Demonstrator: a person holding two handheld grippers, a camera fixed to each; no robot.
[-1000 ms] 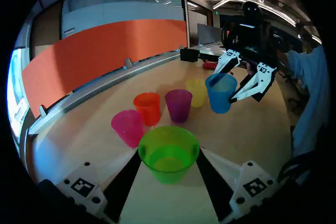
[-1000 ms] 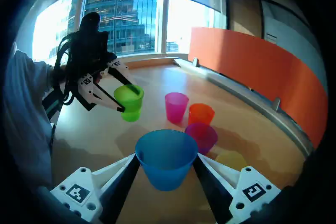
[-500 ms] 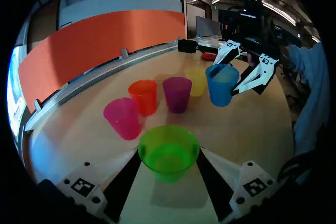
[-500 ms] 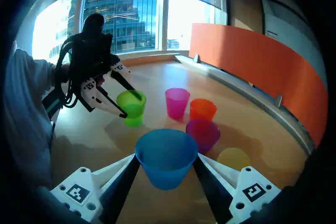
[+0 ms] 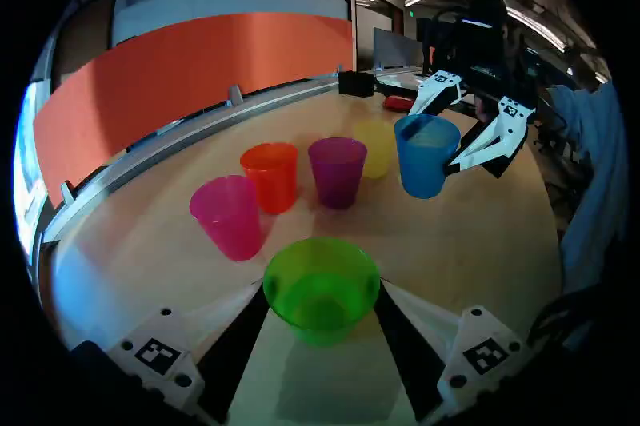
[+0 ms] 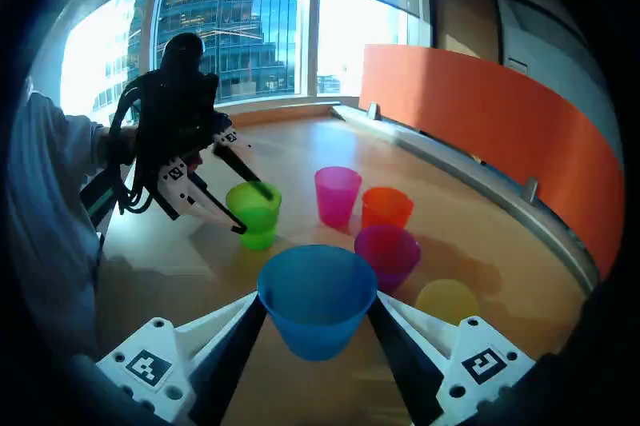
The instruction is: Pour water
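Over the light wooden tabletop (image 5: 472, 242), left gripper (image 5: 320, 290) pinching a translucent green plastic cup (image 5: 320, 312), right gripper (image 6: 316, 298) pinching a blue plastic cup (image 6: 316, 326), pink cup (image 5: 228, 216), orange cup (image 5: 270, 177), purple cup (image 5: 338, 172), yellow cup (image 5: 374, 146) between them.

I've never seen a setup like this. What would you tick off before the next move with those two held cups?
1. Left gripper grips the green cup: ok, fingers on both sides.
2. Right gripper grips the blue cup: ok.
3. Both held cups upright: ok.
4. Water inside either: cannot tell.
5. Held cups close enough to pour: not ok, well apart.
6. Pink cup, orange cup, purple cup, yellow cup upright on the table: ok.
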